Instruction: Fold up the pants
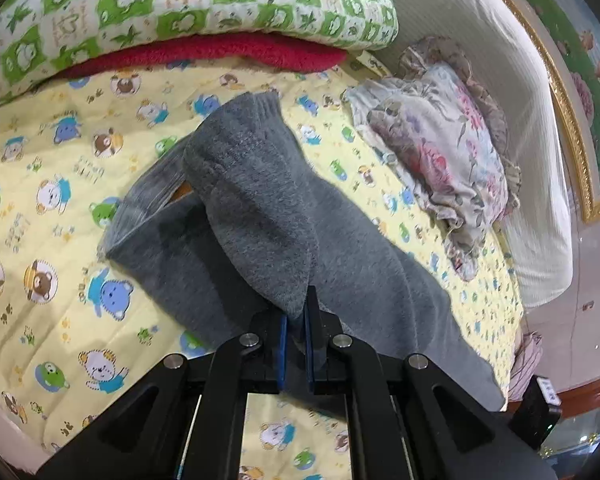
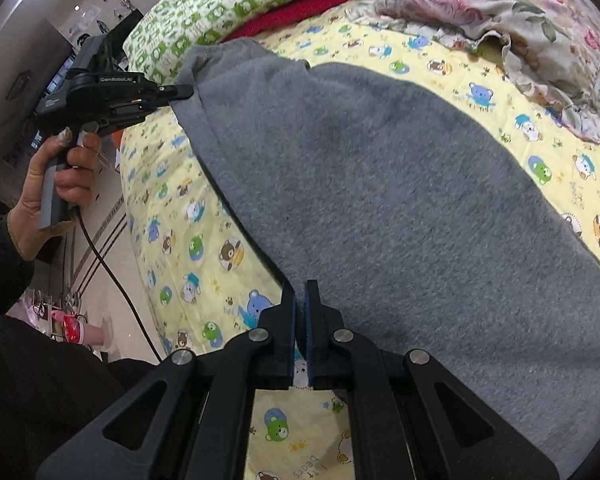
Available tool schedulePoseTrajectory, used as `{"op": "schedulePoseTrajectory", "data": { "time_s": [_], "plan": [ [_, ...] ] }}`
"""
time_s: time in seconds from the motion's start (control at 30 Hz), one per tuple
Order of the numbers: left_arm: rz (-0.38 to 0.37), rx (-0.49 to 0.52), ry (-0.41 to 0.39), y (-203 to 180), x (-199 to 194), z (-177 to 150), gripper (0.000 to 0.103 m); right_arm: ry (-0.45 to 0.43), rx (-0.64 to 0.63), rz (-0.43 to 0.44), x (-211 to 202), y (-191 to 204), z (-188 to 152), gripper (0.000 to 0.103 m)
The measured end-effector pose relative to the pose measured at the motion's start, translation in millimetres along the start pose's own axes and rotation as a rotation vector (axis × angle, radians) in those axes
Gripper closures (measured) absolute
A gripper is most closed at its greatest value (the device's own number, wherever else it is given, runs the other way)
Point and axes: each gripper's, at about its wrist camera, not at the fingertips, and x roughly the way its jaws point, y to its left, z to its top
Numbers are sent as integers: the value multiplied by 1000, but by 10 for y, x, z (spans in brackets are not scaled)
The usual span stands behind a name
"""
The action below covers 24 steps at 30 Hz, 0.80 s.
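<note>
Left gripper [image 1: 296,316] clamped on grey fleece pants [image 2: 380,200]; right gripper [image 2: 301,304] nearly closed at the hem, grip unclear. Draped over yellow bear-print quilt [image 2: 188,216]. Best carried level, edges matched before lowering.

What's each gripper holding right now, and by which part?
Left gripper is shut on the grey pants, pinching a lifted fabric edge. Right gripper is shut at the pants' side edge; whether it pinches fabric cannot be told.

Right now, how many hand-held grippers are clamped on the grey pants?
2: the left hand-held gripper pinches a raised fold of the grey pants; the right hand-held gripper grips their near edge.
</note>
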Motion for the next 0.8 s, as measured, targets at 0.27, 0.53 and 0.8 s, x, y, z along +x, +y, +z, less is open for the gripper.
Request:
{"op": "schedulePoseTrajectory", "data": {
  "time_s": [0.27,0.53,0.8],
  "plan": [
    [37,-27,67,284,158,-228,95,85,37,-22,164,-23,19,83],
    [102,-48,40,530,-136,-236,96,-33,-11,29,-89,148,411,64],
    [150,-112,-89,491,-384,195,48,-146,35,-39,-125,-43,1204,64]
  ]
}}
